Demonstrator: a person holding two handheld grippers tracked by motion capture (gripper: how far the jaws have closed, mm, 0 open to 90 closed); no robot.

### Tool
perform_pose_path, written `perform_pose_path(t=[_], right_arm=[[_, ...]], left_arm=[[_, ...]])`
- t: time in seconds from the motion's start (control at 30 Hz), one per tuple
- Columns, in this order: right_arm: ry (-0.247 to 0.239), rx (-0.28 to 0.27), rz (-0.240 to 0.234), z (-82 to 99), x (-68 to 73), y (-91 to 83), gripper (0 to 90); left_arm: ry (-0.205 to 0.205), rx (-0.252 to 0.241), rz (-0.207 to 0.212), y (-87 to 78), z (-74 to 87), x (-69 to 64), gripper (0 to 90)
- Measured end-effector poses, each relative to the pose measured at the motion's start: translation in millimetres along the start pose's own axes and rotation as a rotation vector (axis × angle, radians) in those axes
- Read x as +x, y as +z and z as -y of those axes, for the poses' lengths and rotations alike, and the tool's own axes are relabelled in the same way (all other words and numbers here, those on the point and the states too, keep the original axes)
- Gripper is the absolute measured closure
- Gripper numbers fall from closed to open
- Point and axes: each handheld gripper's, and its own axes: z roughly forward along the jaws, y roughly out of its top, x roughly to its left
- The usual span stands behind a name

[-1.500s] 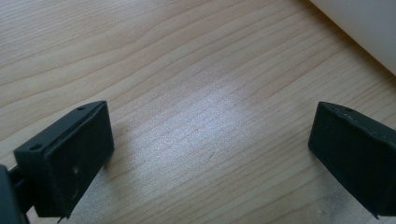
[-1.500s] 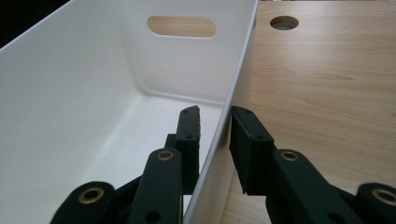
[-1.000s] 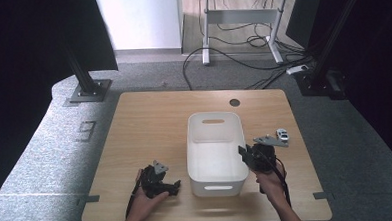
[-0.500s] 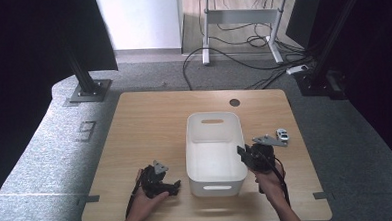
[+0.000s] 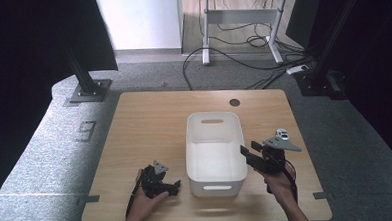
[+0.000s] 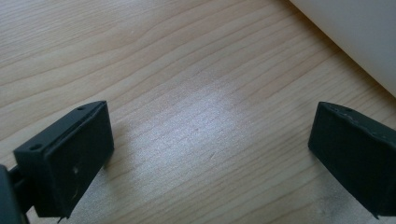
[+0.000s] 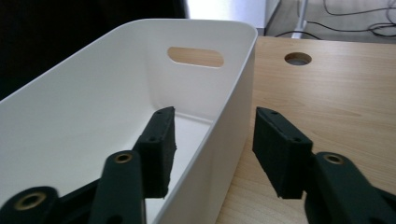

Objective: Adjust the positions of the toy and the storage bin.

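Observation:
An empty white plastic bin (image 5: 213,123) with handle slots stands in the middle of the wooden table (image 5: 149,122). My right gripper (image 5: 248,154) is open at the bin's right wall. In the right gripper view, one jaw is inside the bin (image 7: 116,93) and the other outside over the wood, so the right gripper (image 7: 217,135) straddles the wall. My left gripper (image 5: 172,185) rests low on the table left of the bin, open. In the left gripper view the left gripper (image 6: 210,149) has bare wood between its jaws, and the bin's wall (image 6: 355,37) lies at the upper right.
A small white and grey object (image 5: 282,133) lies on the table just beyond the right gripper. A round cable hole (image 5: 234,102) sits near the table's far edge. Cables and a desk frame (image 5: 240,18) are on the floor behind.
The right gripper has shifted slightly at the bin's right wall. The left gripper and the bin have stayed in place.

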Motion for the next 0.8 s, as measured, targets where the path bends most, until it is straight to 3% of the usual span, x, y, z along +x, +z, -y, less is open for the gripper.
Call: perform_pose_path(t=[0.23, 0.4, 0.8], right_arm=[[-0.049, -0.054, -0.022, 7.7, -9.5, -15.3, 36.4], [-0.071, -0.073, -0.034, 10.7, -15.4, -22.7, 33.9], [-0.097, -0.046, -0.014, 25.0, -43.2, -31.7, 28.3]], left_arm=[[0.000, 0.000, 0.000, 0.0, 0.0, 0.0, 0.0], [0.000, 0.000, 0.000, 0.0, 0.0, 0.0, 0.0], [0.000, 0.000, 0.000, -0.1, 0.0, -0.1, 0.0]])
